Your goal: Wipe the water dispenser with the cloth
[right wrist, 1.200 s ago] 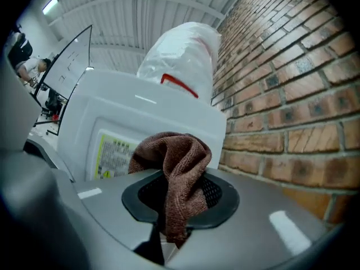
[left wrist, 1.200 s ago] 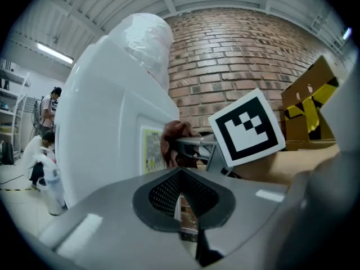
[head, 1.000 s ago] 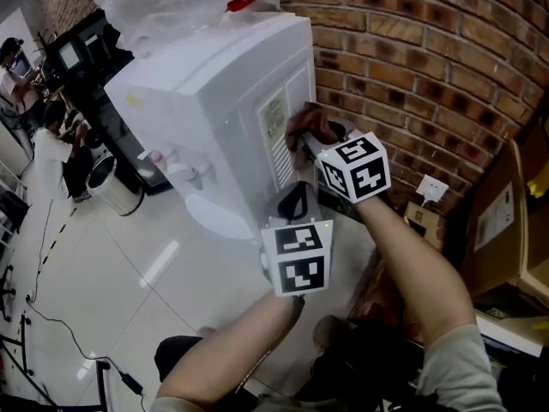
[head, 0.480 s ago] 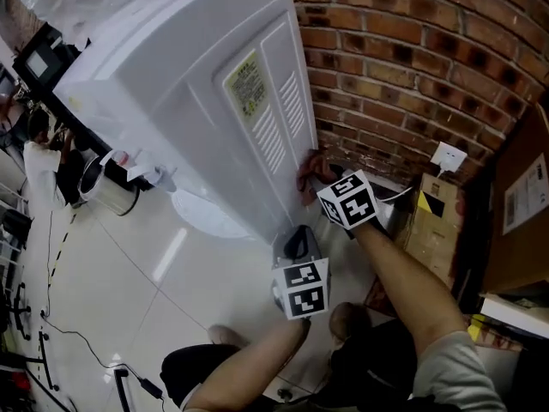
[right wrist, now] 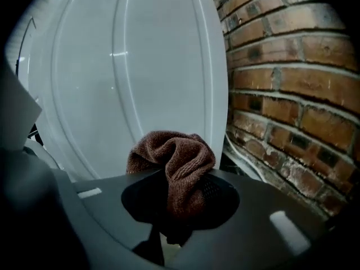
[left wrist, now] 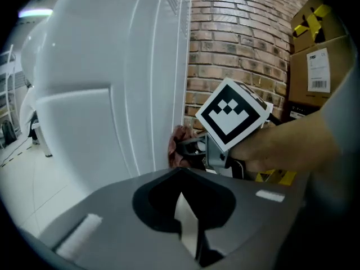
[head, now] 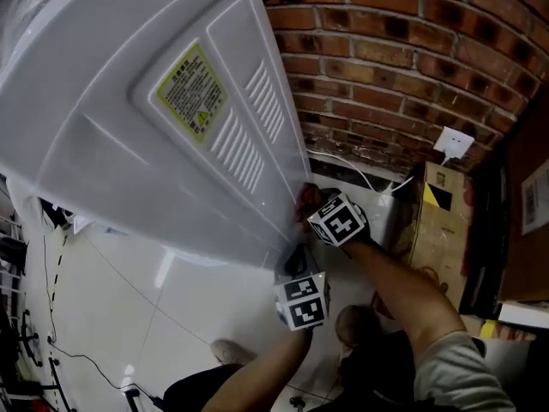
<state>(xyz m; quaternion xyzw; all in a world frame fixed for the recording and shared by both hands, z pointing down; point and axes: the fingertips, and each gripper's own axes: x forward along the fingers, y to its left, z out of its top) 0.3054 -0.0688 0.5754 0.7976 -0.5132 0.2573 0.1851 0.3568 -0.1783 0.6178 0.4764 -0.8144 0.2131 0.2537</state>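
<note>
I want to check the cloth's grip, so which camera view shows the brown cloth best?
The right gripper view: the cloth sits large at centre, bunched between the jaws of the right gripper. The head view shows only a sliver beside that gripper; the left gripper view, a small distant patch.

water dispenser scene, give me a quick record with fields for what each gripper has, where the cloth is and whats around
appliance: white plastic water dispenser, with a yellow label and vent slots on its side
right gripper: shut on brown knitted cloth
cloth position: low on the dispenser's side, at the edge nearest the red brick wall
left gripper: nothing between its jaws, close beside the right gripper
nearby: cardboard box, white wall socket, glossy white floor
</note>
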